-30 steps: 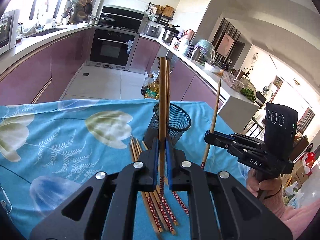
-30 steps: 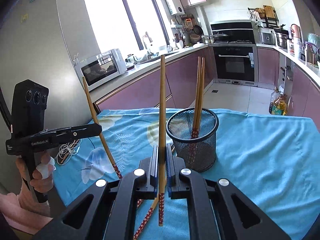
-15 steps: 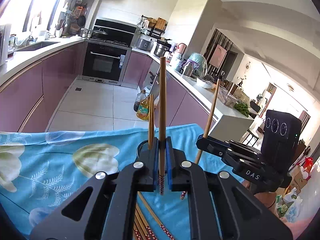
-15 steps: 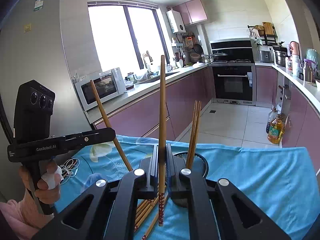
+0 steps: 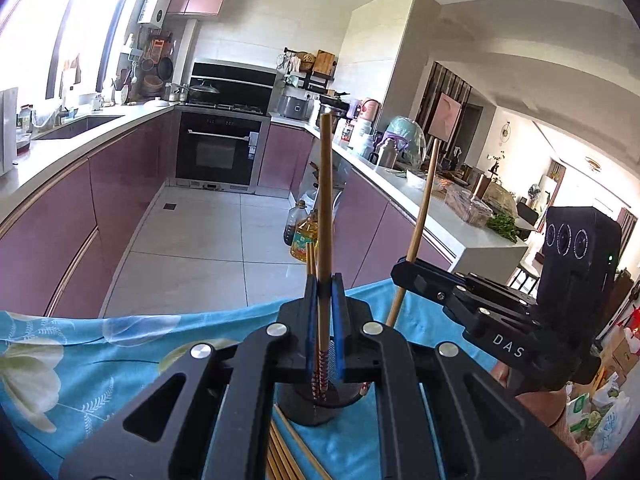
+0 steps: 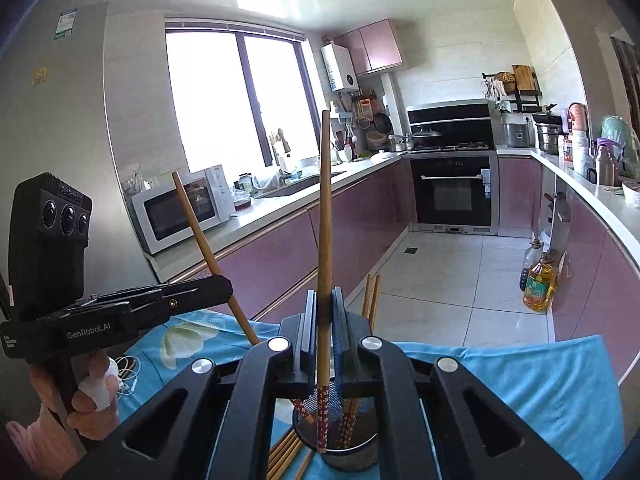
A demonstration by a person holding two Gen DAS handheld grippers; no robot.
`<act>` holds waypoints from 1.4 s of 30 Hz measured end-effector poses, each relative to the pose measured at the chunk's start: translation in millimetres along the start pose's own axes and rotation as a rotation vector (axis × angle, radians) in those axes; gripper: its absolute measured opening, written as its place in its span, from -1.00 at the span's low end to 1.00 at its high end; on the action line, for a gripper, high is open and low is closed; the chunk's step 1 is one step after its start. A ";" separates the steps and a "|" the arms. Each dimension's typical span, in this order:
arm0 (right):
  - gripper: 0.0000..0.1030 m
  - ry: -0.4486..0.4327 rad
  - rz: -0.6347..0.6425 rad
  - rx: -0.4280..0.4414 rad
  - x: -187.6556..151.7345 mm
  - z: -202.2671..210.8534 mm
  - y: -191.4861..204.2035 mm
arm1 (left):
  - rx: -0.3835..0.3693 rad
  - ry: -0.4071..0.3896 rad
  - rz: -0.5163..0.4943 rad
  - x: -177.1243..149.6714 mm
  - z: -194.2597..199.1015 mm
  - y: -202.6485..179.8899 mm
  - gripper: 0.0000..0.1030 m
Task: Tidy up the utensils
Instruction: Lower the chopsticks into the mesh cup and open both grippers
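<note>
- Chopsticks lie loose in a bundle [image 6: 286,454] on the blue floral tablecloth [image 6: 532,384], just left of the holder: these are the ones not yet sorted, and they fan out flat because nothing contains them.
- The left gripper [image 5: 324,322] is clamped on one wooden chopstick [image 5: 325,216], held near its patterned end so the long plain shaft stands almost upright above the jaws. In the right wrist view this same chopstick [image 6: 208,252] leans back toward the microwave.
- The black mesh holder [image 5: 316,406] sits on the cloth directly under both grippers. Its open mouth faces up, which is likely why each stick is carried vertically, patterned tip down, ready to drop in.
- Two chopsticks [image 6: 371,296] already stand inside the holder, tops leaning against its rim.
- The right gripper [image 6: 324,322] is likewise shut on a single chopstick [image 6: 325,240], whose red-patterned tip hangs over the holder's mouth; whether it touches the mesh I cannot tell.
- A judgement: both sticks look poised for lowering together into the holder.
</note>
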State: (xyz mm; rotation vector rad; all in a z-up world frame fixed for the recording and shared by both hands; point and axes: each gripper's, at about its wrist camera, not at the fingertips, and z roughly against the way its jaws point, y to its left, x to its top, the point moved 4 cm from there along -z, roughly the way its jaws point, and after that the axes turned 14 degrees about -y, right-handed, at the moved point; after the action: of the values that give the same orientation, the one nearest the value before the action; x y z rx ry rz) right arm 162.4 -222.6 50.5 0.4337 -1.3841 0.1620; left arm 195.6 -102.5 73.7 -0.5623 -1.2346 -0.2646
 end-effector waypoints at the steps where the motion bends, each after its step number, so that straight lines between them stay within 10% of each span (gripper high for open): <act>1: -0.89 0.006 -0.001 -0.004 -2.7 -3.5 -1.2 | 0.014 0.005 -0.005 -2.6 -3.8 1.1 -0.85; 20: -0.87 0.293 -0.037 -0.073 -78.8 -50.6 -28.0 | 0.026 0.242 -0.073 -67.0 -78.0 18.8 -0.85; 42: -0.47 0.189 -0.052 -0.057 -60.0 -10.1 -17.9 | 0.124 0.143 -0.092 -75.9 -31.3 32.6 -0.42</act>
State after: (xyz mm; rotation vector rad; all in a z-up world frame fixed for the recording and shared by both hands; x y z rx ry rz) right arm 166.8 -226.5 -12.7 0.3965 -1.1876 0.1173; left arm 212.4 -100.2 -13.0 -0.3735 -1.1308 -0.2985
